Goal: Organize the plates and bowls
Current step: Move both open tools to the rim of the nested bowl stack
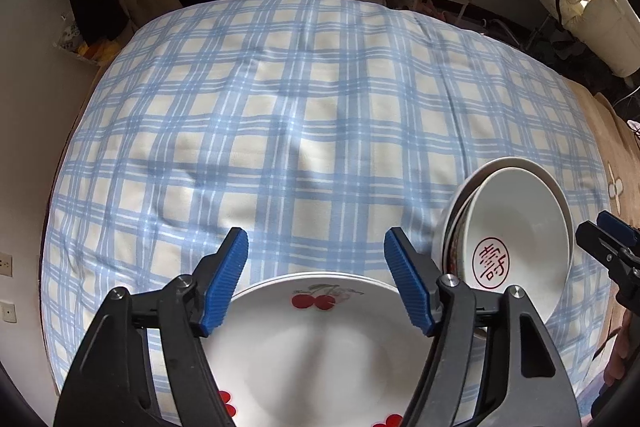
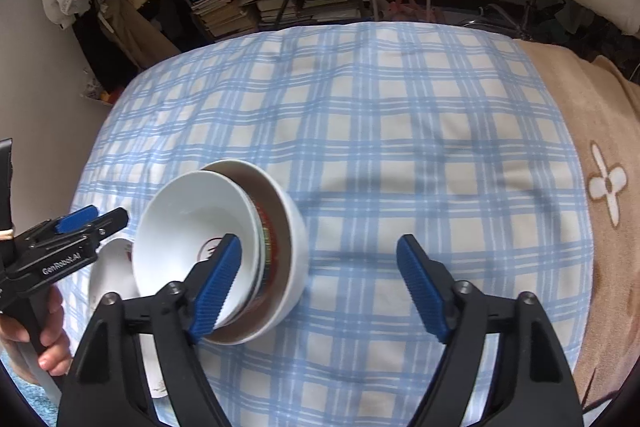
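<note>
While the blue checked blanket (image 1: 280, 107) covers the bed, a cherry plate (image 1: 320, 347) lies under the left gripper (image 1: 316, 279), jaws wide, holding nothing. Just right of it, a white bowl (image 2: 192, 239) sits tilted inside another bowl (image 2: 288, 227). The right gripper (image 2: 320, 283) is wide open, empty, w/ one pad in front of the bowls.

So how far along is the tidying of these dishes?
It looks nearly done. The bowls sit nested in one tilted stack on the checked cloth, and the cherry plates lie stacked beside them. Nothing is in hand: the left tool and right tool are both open and empty. What may remain is straightening the leaning bowls; no loose dishes show elsewhere.
</note>
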The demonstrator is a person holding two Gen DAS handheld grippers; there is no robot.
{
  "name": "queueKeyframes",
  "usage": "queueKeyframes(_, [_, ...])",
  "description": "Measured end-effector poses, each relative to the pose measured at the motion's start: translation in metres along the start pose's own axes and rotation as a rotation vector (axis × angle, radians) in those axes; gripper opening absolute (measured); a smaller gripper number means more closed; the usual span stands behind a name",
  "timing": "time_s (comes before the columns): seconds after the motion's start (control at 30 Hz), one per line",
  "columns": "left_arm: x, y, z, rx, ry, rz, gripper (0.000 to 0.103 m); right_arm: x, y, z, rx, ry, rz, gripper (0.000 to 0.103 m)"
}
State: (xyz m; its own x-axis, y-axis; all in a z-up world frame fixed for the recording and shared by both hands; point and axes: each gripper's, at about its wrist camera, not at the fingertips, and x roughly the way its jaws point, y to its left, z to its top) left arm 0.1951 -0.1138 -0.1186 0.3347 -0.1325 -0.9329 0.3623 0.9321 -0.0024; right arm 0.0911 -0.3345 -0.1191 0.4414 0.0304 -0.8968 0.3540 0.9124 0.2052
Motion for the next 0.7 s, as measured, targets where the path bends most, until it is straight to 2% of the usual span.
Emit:
queueKeyframes(0.33, [0.013,-0.009,-0.003,0.030,0.049,-0.036,0.074,0.007,-0.004,0.002,-0.008,0.017,-0.031,0.095])
queueKeyframes(0.5, [0.019,-0.011,-0.005,0.023,0.077,-0.083,0.074,0.011,-0.007,0.001,-0.009,0.033,-0.091,0.095])
queueKeyframes(0.7, [0.019,-0.013,-0.003,0.016,0.079,-0.113,0.074,0.015,-0.008,0.001,-0.003,0.052,-0.088,0.095])
